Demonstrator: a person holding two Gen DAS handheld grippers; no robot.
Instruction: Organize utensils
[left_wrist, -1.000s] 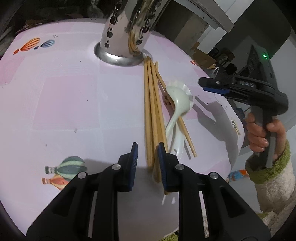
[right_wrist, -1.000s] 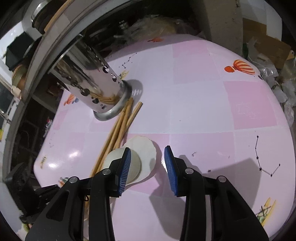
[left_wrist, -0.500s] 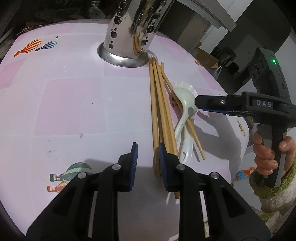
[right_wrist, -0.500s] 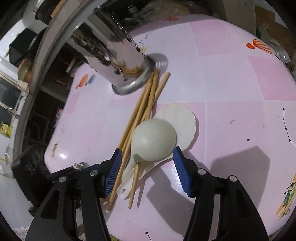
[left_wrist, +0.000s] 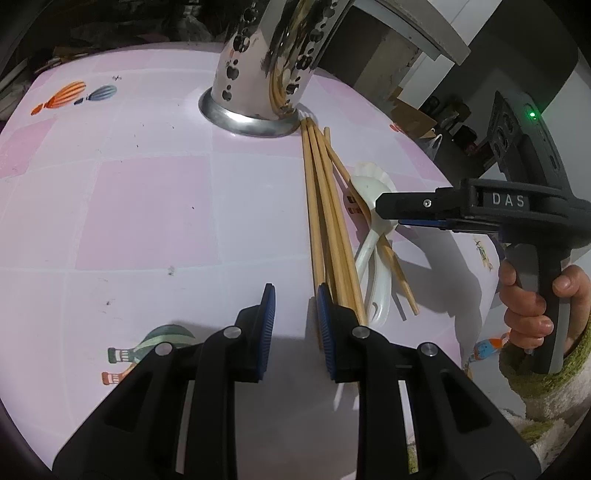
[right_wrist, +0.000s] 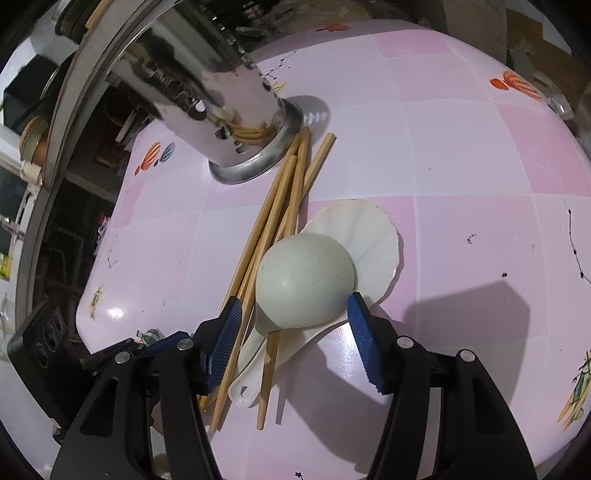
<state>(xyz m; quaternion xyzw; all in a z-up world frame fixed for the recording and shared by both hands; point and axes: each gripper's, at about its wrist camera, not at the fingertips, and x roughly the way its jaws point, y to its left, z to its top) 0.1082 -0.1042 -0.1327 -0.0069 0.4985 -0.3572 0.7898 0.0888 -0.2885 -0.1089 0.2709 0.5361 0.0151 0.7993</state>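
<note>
The left gripper (left_wrist: 293, 306) hovers low over the near part of the pink checked table (left_wrist: 147, 206), its jaws a narrow gap apart with nothing between them; the near ends of the wooden chopsticks (left_wrist: 325, 221) lie just outside its right-hand pad. The right gripper (right_wrist: 295, 317) has just been widening its jaws, which now stand parted on either side of the round-bowled white spoon (right_wrist: 306, 280); the pads sit close beside the bowl, and whether they touch it I cannot tell. From the left wrist view a hand (left_wrist: 532, 295) in a fuzzy green-cuffed sleeve holds that gripper at the table's right edge.

The spoon lies bowl-down across the chopsticks, over a second white spoon with a scalloped bowl (right_wrist: 365, 236); both handles point toward the table's near edge. The chopsticks run in a loose bundle from the near edge up to the foot of the perforated steel utensil holder (right_wrist: 236, 122), which stands upright toward the far side of the table and has more chopsticks inside.
</note>
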